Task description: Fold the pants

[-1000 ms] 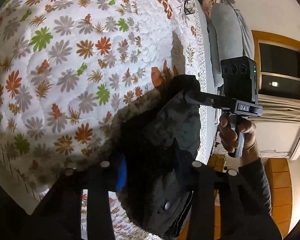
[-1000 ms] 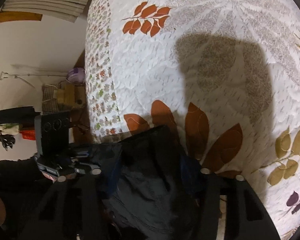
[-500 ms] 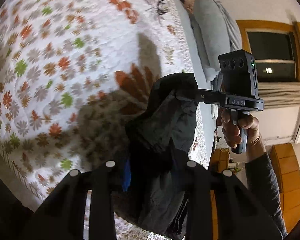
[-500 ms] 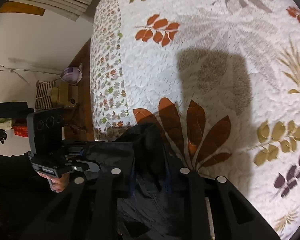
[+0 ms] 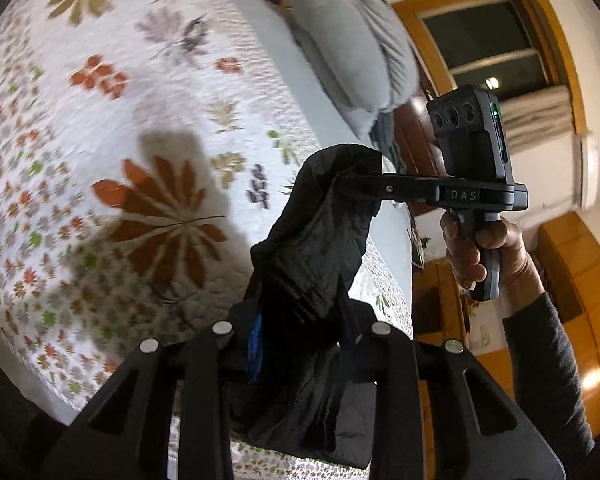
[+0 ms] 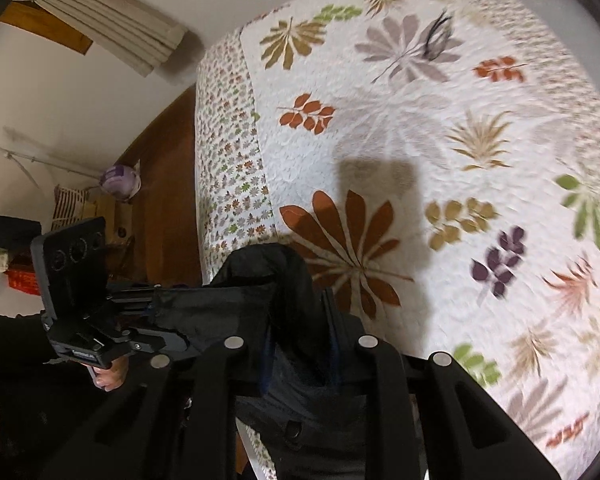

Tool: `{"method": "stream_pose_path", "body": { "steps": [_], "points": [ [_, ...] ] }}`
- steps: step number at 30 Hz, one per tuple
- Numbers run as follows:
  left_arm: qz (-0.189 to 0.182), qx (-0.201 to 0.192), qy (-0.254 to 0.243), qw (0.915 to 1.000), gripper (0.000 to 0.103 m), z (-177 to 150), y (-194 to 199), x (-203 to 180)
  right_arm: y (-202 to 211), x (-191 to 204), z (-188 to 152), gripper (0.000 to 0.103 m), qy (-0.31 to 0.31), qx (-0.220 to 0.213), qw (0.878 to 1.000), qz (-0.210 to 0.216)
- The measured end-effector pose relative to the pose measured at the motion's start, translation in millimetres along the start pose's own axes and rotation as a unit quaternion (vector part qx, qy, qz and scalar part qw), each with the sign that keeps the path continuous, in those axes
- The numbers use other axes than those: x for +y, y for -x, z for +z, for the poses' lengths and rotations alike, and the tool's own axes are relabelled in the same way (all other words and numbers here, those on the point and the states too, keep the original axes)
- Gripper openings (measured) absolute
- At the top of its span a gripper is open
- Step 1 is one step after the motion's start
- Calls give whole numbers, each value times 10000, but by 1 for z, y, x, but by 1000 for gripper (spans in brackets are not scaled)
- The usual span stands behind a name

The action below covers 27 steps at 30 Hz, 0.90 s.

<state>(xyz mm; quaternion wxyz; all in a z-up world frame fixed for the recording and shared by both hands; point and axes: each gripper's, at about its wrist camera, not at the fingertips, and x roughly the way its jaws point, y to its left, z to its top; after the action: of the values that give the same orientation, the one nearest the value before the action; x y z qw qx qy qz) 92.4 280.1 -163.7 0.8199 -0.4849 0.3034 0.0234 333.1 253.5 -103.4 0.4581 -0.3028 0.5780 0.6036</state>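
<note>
Pants [image 5: 312, 248] hang in the air above the near edge of the bed [image 5: 324, 92], a dark bundle strung between two tools: the left gripper [image 5: 300, 344] has its fingers clamped on one part of the cloth, and the right gripper [image 6: 300, 348] has its fingers clamped on another part, both having just closed onto the fabric. In the left view the right tool shows from the side, held by a hand [image 5: 480, 248], with cloth bunched round its tips. The step looks like a lift to shake the garment out before laying it flat; done well, both grips should rise level and draw apart until the held edge is taut, so the legs drop free rather than twist. The floral quilt [image 6: 440, 152] ahead is bare and wide, giving plenty of room to spread. A grey pillow [image 5: 352, 44] lies at the far end, well apart. At the bed's side edge the floor holds clutter, so the cloth should swing inward.
</note>
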Motion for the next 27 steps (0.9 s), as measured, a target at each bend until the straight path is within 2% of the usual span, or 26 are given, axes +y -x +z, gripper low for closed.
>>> {"method": "stream_pose_path", "body": {
  "steps": [6,14,27],
  "points": [
    [-117,59,-549,9984,28,-13,-1,-51,48,7,-39,21,-142,-349,9991,-208],
    [-300,240,-1145,9927,28,-41,-11,-114,105,2,-110,20,-428,-848,9947,-399],
    [-437,770,-2043,9749,28,-107,-53,-202,157,-23,-239,20,-991,-1574,9811,-530]
  ]
}}
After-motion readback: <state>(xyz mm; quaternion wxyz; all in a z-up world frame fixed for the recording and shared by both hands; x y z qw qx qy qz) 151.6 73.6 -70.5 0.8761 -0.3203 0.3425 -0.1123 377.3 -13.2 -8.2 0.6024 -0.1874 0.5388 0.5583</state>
